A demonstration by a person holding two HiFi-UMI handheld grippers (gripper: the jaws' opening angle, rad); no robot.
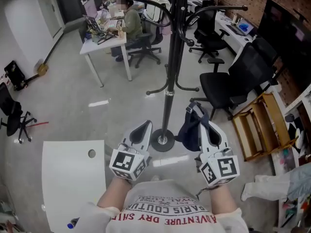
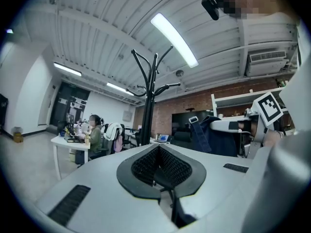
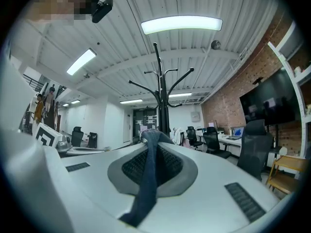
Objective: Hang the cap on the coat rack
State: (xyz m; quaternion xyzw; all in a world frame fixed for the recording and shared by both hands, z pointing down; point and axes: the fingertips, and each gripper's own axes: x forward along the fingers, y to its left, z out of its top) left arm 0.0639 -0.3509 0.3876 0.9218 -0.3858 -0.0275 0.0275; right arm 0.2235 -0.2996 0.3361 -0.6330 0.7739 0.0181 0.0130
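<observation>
The black coat rack (image 1: 171,57) stands just ahead of me, its round base (image 1: 162,141) on the floor between my two grippers. My right gripper (image 1: 200,119) is shut on the dark blue cap (image 1: 190,130), which hangs down on its left side, right of the pole. In the right gripper view the cap's strap (image 3: 147,178) runs between the closed jaws of the right gripper (image 3: 153,152), with the rack (image 3: 163,101) beyond. My left gripper (image 1: 144,126) is shut with nothing in it, left of the base. The left gripper view shows the left gripper (image 2: 158,149), the rack (image 2: 150,96) and the cap (image 2: 214,137).
A white table (image 1: 73,174) sits at my lower left. Black office chairs (image 1: 228,86) and a wooden rack (image 1: 257,125) stand to the right. A person (image 1: 130,19) sits at a white desk (image 1: 104,41) beyond the coat rack.
</observation>
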